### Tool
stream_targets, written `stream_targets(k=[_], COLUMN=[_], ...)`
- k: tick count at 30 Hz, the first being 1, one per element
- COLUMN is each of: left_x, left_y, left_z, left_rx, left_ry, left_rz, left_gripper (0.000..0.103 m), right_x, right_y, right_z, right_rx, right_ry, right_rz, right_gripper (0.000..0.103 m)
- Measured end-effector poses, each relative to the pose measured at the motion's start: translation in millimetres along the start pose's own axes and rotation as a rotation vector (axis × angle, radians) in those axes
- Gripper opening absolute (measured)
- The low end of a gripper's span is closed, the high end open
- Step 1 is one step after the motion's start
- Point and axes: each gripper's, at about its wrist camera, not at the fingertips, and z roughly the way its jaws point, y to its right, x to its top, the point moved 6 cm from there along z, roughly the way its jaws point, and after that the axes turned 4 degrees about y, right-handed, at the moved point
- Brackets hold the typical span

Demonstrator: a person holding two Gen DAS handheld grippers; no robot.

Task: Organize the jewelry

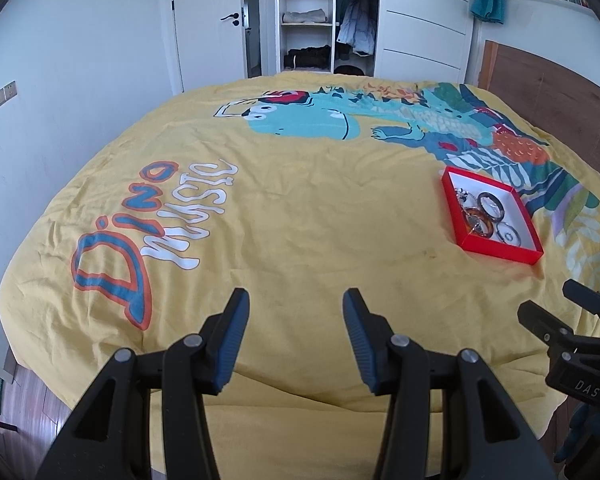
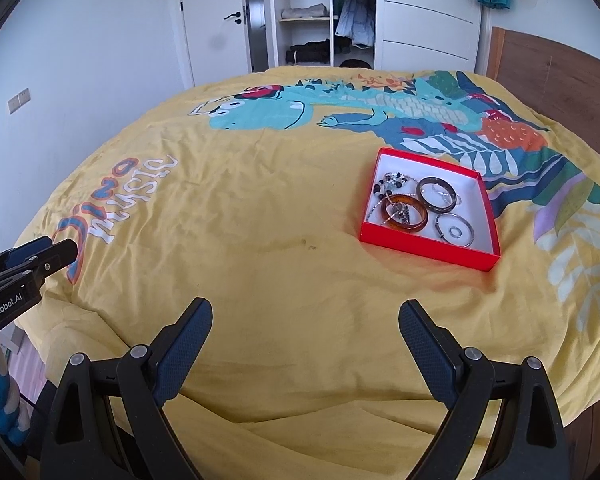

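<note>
Left wrist view: the left gripper (image 1: 296, 312) hovers over the near edge of a yellow bedspread (image 1: 300, 216), its blue-padded fingers (image 1: 236, 332) spread moderately apart with nothing between them. A red box (image 1: 500, 249) with a white lining sits on the spread to the far right, over the leaf print, holding a dark bangle (image 1: 491, 205), an amber bangle (image 1: 478, 222), a silver bangle (image 1: 507, 235) and a beaded piece (image 1: 462, 196). The right gripper (image 1: 556, 304) pokes in at the near right edge, seen side-on. Beyond the bed stand a white door (image 1: 216, 24) and an open wardrobe (image 1: 324, 16).

Right wrist view: the right gripper (image 2: 306, 316) is held wide open and empty above the near part of the spread. The red box (image 2: 428, 249) lies ahead and slightly right, well apart from the fingers. Inside, the amber bangle (image 2: 405, 213) is near left, the dark bangle (image 2: 437, 194) behind it, the silver bangle (image 2: 455, 229) near right with a small ring (image 2: 455, 232) inside it, and the beaded piece (image 2: 392, 184) far left. The left gripper (image 2: 40, 254) enters at the left edge.
</note>
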Motion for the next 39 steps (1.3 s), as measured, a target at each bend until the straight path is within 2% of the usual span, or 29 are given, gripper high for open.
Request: stream_targets(k=[39], left_x=[-11.9], left_y=[-3.2], left_z=[10.5], left_rx=[-0.001], left_ry=[-0.017], left_rz=[-0.004], left_gripper=[0.047], right_x=[-5.4], right_y=[-3.0], right_z=[9.2], right_rx=[-0.003], right_ry=[-0.027], right_rz=[0.000], right_gripper=[0.093])
